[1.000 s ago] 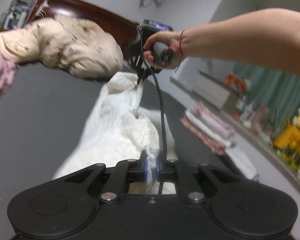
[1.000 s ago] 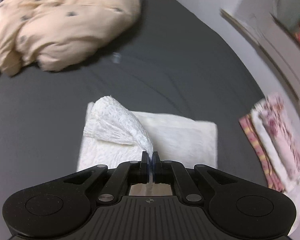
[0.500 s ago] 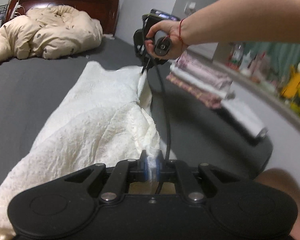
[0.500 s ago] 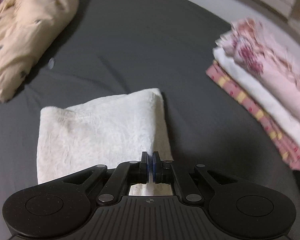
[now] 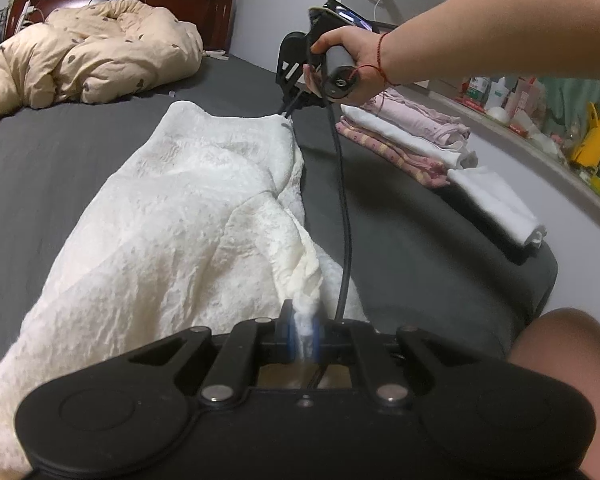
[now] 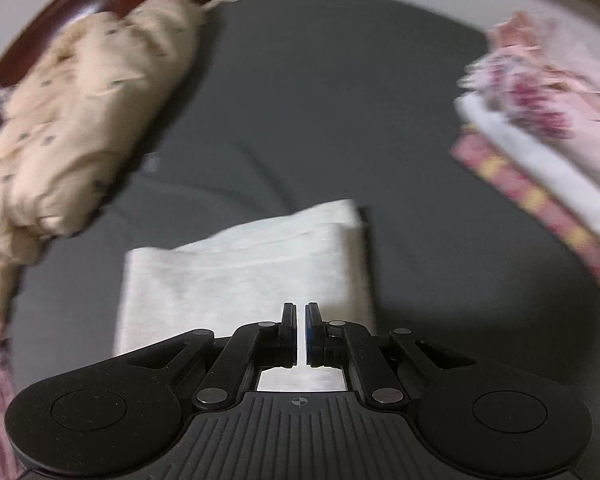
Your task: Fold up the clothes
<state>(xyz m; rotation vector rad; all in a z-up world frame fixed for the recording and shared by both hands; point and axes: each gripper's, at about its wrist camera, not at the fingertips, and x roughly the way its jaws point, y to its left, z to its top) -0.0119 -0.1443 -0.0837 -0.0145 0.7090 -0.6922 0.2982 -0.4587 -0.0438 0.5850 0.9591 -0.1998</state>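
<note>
From the left wrist view, the left gripper point(image 5: 303, 334) is clamped on a bunched corner of the cream garment point(image 5: 188, 216), which stretches away across the dark bed point(image 5: 400, 208) to the right gripper point(image 5: 286, 114) — held in a hand point(image 5: 348, 66) and pinching the far corner, beside a stack of folded clothes point(image 5: 412, 136). From the right wrist view, blurred, the right gripper point(image 6: 299, 334) has its jaws almost together on a thin edge of the garment point(image 6: 240, 280), which lies folded flat just ahead of it, the beige duvet point(image 6: 80, 120) to the left — the folded stack point(image 6: 540, 140) to the right.
</note>
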